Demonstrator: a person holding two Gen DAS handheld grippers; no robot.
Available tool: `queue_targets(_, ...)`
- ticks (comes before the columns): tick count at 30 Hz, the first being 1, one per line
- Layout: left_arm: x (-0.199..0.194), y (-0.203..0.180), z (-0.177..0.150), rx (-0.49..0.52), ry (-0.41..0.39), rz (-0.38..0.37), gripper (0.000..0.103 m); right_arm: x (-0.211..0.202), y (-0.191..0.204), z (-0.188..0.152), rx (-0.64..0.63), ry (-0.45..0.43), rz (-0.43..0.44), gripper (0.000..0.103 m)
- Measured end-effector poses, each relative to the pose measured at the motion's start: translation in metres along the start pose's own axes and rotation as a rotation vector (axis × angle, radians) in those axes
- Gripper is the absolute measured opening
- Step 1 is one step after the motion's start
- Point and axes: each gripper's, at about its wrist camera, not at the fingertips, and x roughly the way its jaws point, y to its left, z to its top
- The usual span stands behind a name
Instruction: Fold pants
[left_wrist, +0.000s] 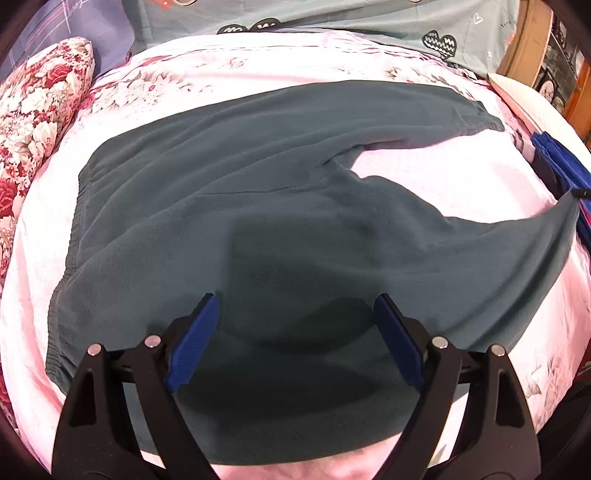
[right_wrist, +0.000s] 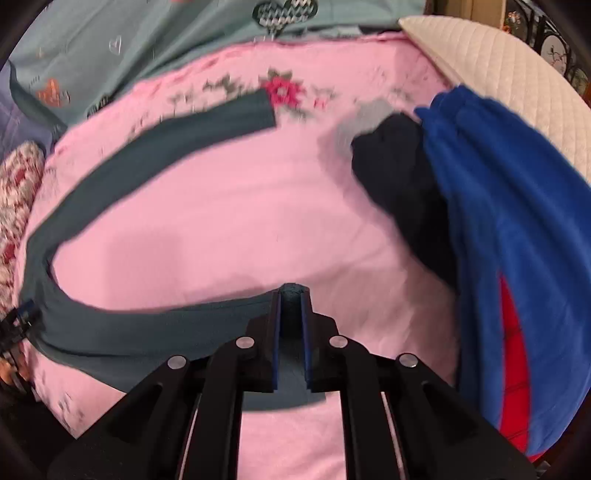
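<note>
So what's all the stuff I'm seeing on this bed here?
pants: one, dark teal, spread across the sheet, legs apart
sheet: one, pink with flowers, covering the bed
floral pillow: one, red and white, far left
teal bedding: one, with heart prints, at the back
clothes pile: blue, black and red, right side
quilted cushion: one, cream, back right
left gripper: black with blue pads, open above the pants
right gripper: shut on a pant-leg end

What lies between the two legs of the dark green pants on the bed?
Only bare pink bedsheet lies between the two legs of the dark green pants; the right wrist view shows it best. The right gripper pinches the near leg's end.
</note>
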Motion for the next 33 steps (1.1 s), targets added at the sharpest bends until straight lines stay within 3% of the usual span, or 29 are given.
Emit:
queue_targets(2, 0.002, 0.001, 0.001, -0.007, -0.003, 0.006, 0.087, 0.002, -0.003, 0.012, 0.013, -0.02, -0.005, 0.009)
queue_targets(6, 0.005, 0.004, 0.001, -0.019, -0.009, 0.034, 0.088, 0.03, -0.008, 0.032, 0.053, 0.035, -0.019, 0.009)
queue_targets(9, 0.003, 0.007, -0.003, -0.012, -0.008, 0.045, 0.088, 0.058, -0.011, 0.026, 0.039, 0.085, -0.185, 0.015)
queue_targets(11, -0.002, 0.011, -0.006, -0.012, -0.005, 0.053, 0.088, 0.059, -0.021, 0.019, 0.051, 0.072, -0.252, 0.031)
queue_targets(12, -0.009, 0.015, -0.009, -0.015, -0.009, 0.068, 0.088, 0.055, -0.025, 0.015, 0.059, 0.059, -0.245, 0.037)
queue_targets(16, -0.044, 0.041, -0.026, -0.048, -0.039, 0.12, 0.088, 0.035, -0.029, -0.017, 0.044, 0.053, -0.191, 0.042)
queue_targets(22, -0.076, 0.089, -0.068, -0.174, -0.029, 0.185, 0.088, 0.031, -0.018, -0.062, 0.061, 0.051, -0.069, 0.043)
queue_targets(27, -0.072, 0.106, -0.091, -0.259, 0.003, 0.167, 0.088, 0.037, -0.01, -0.06, 0.069, -0.045, -0.031, 0.043)
queue_targets(30, -0.066, 0.114, -0.097, -0.315, -0.007, 0.156, 0.088, 0.051, -0.015, -0.052, 0.102, -0.054, -0.022, 0.047)
queue_targets(32, -0.064, 0.115, -0.093, -0.34, -0.032, 0.165, 0.089, 0.062, -0.012, -0.052, 0.1, -0.014, 0.033, 0.023)
queue_targets(33, -0.062, 0.116, -0.09, -0.355, -0.039, 0.162, 0.09, 0.063, -0.008, -0.053, 0.094, -0.008, 0.042, 0.003)
